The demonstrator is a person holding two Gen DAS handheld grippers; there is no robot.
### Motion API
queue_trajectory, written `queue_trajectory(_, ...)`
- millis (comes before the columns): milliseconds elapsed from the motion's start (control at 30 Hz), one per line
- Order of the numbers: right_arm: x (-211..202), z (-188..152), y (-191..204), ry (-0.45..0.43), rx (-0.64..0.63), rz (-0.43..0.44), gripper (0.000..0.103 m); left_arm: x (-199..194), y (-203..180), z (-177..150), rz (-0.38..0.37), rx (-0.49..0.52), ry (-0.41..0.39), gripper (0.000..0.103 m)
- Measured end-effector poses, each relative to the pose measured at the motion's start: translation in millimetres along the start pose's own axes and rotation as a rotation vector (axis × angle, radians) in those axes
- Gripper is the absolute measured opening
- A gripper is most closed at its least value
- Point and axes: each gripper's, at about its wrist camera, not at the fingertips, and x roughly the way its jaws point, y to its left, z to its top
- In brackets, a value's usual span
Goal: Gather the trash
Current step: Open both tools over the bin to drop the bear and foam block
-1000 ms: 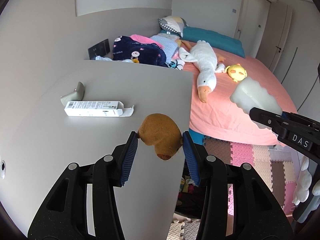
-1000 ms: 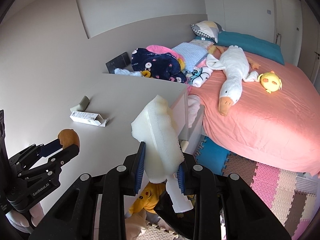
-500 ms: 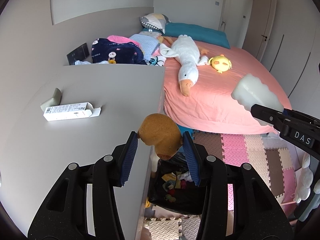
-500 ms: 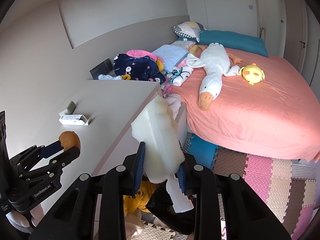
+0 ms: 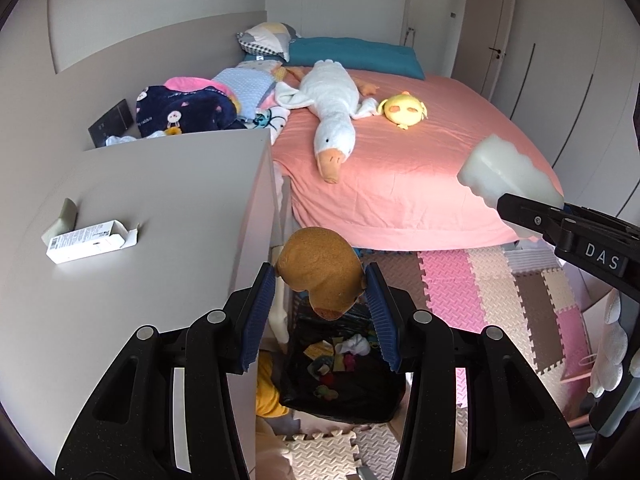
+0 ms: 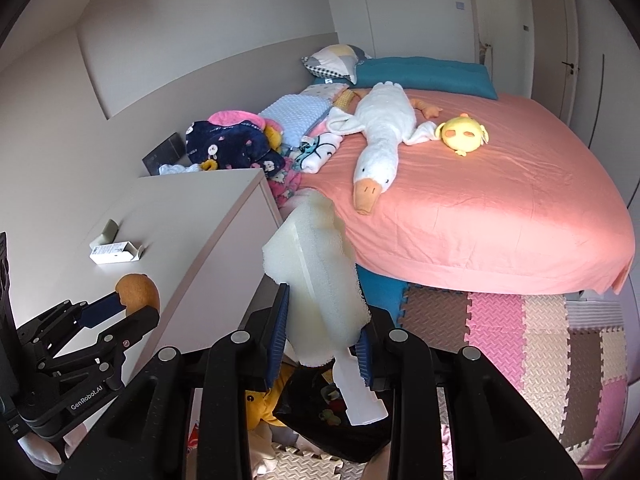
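**A:** Bedroom, grey cabinet top (image 5: 152, 200) as our landmark. Over the last second we've swung both grippers off that top and past its right edge. A second ago the left gripper (image 5: 320, 300) was above the surface; now it hangs beyond the edge, over the floor.

**B:** What's below us?

**A:** Black-lined trash bin (image 5: 340, 380) on the floor against the cabinet's right side, open, already holding small scraps. It only came into the left wrist view in the last half second, and now sits almost straight beneath the left gripper.

**B:** Grip states?

**A:** Left one is clamped on the brown rough-skinned rounded piece of fruit (image 5: 318, 276), blue pads touching both sides, same hold as before. Right gripper (image 6: 324, 344) is pinched on the white crumpled foam packing sheet (image 6: 316, 280), with a stiff white strip hanging below the pads toward the bin (image 6: 320, 412).

**B:** Left on the cabinet?

**A:** White open-ended cardboard box (image 5: 88, 238) and a small grey folded scrap (image 5: 62, 220) touching its far end, both well back from the right edge, unmoved.

**B:** Meaning?

**A:** We judge both loads are close to drop position. Left looks lined up; right sits nearer the cabinet side of the bin. Box and scrap would need another trip.
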Motion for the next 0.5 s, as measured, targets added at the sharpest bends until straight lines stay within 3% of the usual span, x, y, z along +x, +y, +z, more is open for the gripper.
queue_trajectory(267, 4, 2, -19, 0.008, 0.029, -0.026, 0.031, 15, -23, 2, -0.041, 0.049, 0.033, 0.046)
queue_trajectory(333, 8, 4, -22, 0.013, 0.039, -0.036, 0.036, 20, -25, 2, -0.052, 0.052, 0.037, 0.049)
queue_trajectory(400, 11, 7, -23, 0.016, 0.035, -0.051, 0.062, 22, -27, 2, -0.043, 0.059, 0.034, 0.084)
queue_trajectory(433, 10, 8, -23, 0.007, 0.032, -0.061, 0.067, 22, -27, 2, -0.014, 0.062, 0.016, 0.096)
queue_trajectory(500, 8, 11, -25, -0.020, 0.031, -0.088, 0.081, 21, -25, 3, 0.031, 0.082, -0.006, 0.096)
